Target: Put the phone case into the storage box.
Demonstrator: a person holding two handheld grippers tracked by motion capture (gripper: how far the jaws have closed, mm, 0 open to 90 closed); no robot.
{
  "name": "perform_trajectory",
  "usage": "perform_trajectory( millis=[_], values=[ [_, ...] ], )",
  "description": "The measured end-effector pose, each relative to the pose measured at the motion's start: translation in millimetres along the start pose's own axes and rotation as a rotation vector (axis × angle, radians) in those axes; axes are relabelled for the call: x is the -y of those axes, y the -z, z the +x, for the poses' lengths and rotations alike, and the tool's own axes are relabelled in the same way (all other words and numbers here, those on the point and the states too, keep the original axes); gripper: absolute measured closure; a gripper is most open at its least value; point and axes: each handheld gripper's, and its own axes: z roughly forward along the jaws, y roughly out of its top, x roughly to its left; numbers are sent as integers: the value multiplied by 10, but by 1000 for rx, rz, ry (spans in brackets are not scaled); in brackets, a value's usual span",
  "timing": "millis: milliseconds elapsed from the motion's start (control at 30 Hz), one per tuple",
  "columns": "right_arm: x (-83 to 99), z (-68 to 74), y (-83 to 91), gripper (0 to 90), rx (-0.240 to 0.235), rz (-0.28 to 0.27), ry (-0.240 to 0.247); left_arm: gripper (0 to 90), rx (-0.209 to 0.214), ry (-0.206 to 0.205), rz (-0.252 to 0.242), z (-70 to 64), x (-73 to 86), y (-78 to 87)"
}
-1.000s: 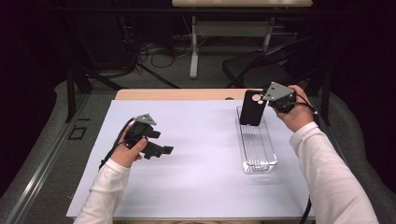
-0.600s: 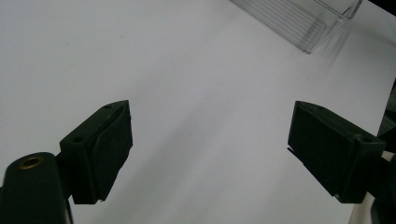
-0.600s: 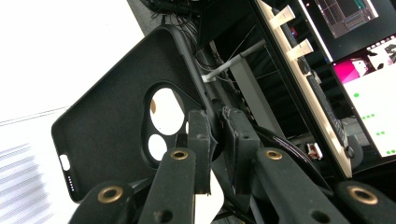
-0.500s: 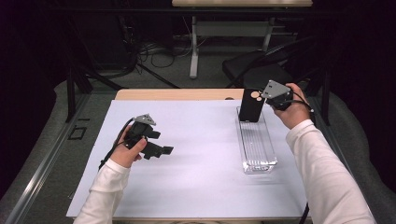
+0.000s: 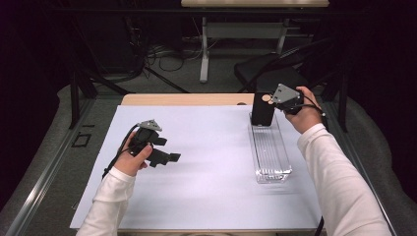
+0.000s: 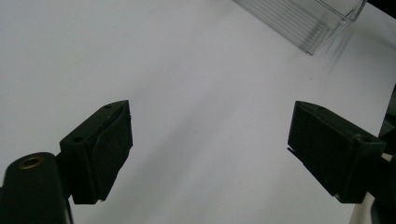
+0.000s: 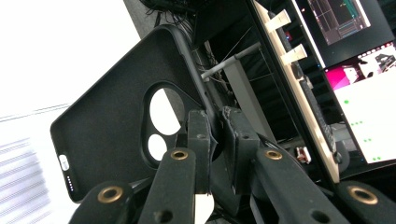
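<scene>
High view had the table (image 5: 206,196) as the biggest thing, w/ a white sheet covering nearly all of it and a strip of bare wood at the far edge. Next biggest: the clear plastic tray (image 5: 270,156), long and narrow, lying on the right side of the sheet and running near to far. Left gripper view caught a corner of that tray (image 6: 308,18) at the top of frame too.

Then the phone case (image 5: 262,109), black, w/ a camera cutout. It stood upright at the far end of the tray, bottom edge down by the tray's far rim; couldn't tell if it actually touched the tray or hung just over it. Right gripper (image 5: 278,101) had it pinched by the edge next to the cutout. Right gripper view showed that close up: jaws nearly together w/ the case (image 7: 112,126) edge squeezed between them, right gripper (image 7: 215,140) tilted so the case leaned across frame.

Left gripper (image 5: 164,156) sat on the left side of the sheet, well apart from tray and case, pointing right. Its own view showed the left gripper (image 6: 210,140) jaws spread wide w/ plain white sheet between them.
</scene>
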Motion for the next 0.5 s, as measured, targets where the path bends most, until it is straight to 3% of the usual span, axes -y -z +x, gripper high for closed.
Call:
perform_trajectory(
  millis=[267,500],
  values=[
    [28,51,-118,819,-8,20,51,140,-8,4,-2,11,8,0],
    [23,85,-176,819,-4,13,58,141,-9,5,0,19,20,1]
  ],
)
